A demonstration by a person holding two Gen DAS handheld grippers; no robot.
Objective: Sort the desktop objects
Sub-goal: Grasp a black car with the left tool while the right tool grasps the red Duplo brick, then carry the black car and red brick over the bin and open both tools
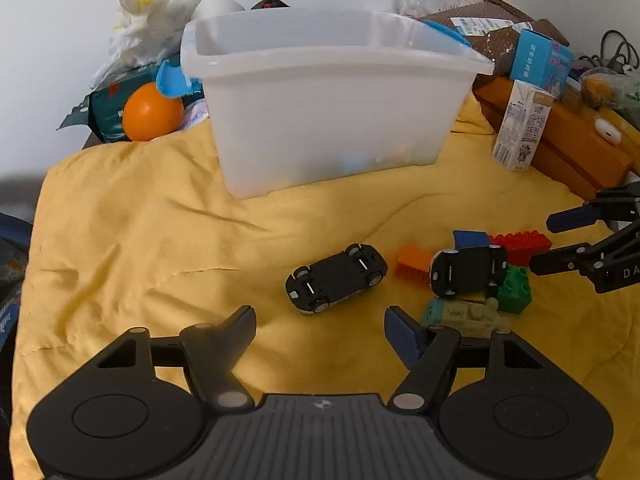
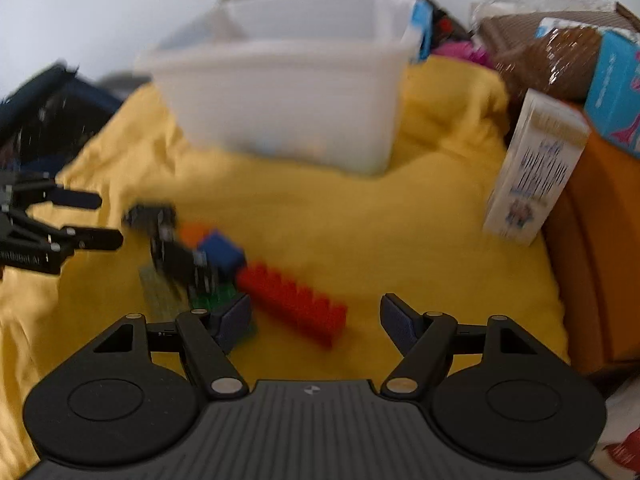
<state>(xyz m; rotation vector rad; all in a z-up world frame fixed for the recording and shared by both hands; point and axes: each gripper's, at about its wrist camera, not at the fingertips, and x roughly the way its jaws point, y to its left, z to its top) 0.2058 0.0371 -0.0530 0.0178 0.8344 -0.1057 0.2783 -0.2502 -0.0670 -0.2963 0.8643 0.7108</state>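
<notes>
On the yellow cloth (image 1: 160, 240) lie two upturned black toy cars, one alone (image 1: 337, 278) and one (image 1: 468, 271) resting on a pile of bricks: orange (image 1: 414, 265), blue (image 1: 471, 238), red (image 1: 520, 245), green (image 1: 516, 289) and a pale toy train (image 1: 464, 316). My left gripper (image 1: 320, 322) is open and empty, just in front of the lone car. My right gripper (image 2: 316, 316) is open and empty, right over the red brick (image 2: 294, 302); it shows at the right edge of the left wrist view (image 1: 540, 242). A translucent white bin (image 1: 328, 100) stands behind.
An orange (image 1: 151, 113) and plastic bags (image 1: 148, 24) lie left of the bin. A milk carton (image 1: 520, 128), an orange box (image 1: 576, 148) and a blue box (image 1: 540, 60) stand at the right. The right wrist view is blurred.
</notes>
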